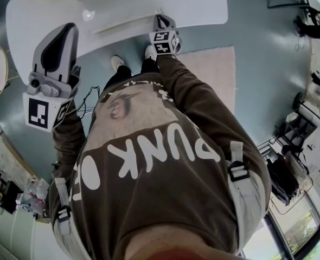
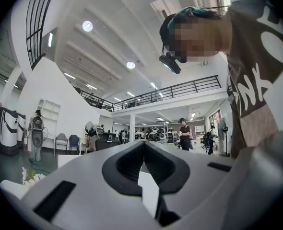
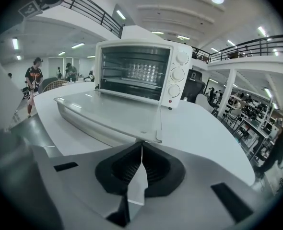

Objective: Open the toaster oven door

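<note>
White toaster oven (image 3: 139,71) on white table (image 3: 204,128); its door (image 3: 112,111) is fully down, lying flat in front of the oven. Jaws of right gripper (image 3: 141,146) pressed together, empty, tips just short of the door's front edge. Jaws of left gripper (image 2: 142,143) together, empty, held away from the oven, pointing at the ceiling (image 2: 108,28).

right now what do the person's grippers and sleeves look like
The left gripper and the right gripper are pale grey plastic shells tapering to a point, with black ribbed lining inside. Each carries a white cube printed with black square markers. The long sleeves are dark brown, on a top with white lettering.
</note>
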Action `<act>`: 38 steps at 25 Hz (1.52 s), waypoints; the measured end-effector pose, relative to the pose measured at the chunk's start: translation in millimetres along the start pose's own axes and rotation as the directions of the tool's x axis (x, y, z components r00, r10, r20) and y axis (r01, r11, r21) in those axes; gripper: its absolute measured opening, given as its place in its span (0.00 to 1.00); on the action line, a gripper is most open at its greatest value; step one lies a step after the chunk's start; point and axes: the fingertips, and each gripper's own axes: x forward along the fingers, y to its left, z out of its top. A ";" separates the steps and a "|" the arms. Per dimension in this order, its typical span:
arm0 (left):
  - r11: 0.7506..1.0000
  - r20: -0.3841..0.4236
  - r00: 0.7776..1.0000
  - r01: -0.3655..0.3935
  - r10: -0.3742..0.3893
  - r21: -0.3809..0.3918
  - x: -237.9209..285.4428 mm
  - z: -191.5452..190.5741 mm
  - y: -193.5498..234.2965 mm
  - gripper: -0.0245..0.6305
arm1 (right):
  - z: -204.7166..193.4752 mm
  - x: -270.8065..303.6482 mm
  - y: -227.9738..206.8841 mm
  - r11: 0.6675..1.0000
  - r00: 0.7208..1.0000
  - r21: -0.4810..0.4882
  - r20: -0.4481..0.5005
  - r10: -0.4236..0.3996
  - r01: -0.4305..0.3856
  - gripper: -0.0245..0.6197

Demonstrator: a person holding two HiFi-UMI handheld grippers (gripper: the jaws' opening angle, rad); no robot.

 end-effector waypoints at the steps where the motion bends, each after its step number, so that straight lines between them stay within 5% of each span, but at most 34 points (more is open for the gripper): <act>1: 1.000 0.001 1.000 -0.001 0.001 0.000 -0.7 -0.2 0.1 0.04 | -0.6 0.6 0.2 1.000 1.000 -0.006 -0.005 0.000 0.000 0.06; 17: 1.000 0.001 1.000 0.004 -0.004 -0.010 -7.8 0.7 -0.8 0.04 | 9.4 -10.2 0.5 1.000 1.000 -0.028 0.005 -0.006 0.006 0.07; 30: 1.000 0.003 1.000 0.006 -0.006 -0.026 -5.6 -4.9 2.4 0.04 | 7.0 -4.7 -0.2 0.983 0.998 0.180 -0.070 -0.009 0.021 0.09; 38: 0.999 0.007 1.000 0.012 -0.011 -0.033 -4.7 -2.2 1.5 0.04 | 4.8 -2.9 -2.0 0.988 0.981 0.100 -0.165 -0.102 0.120 0.10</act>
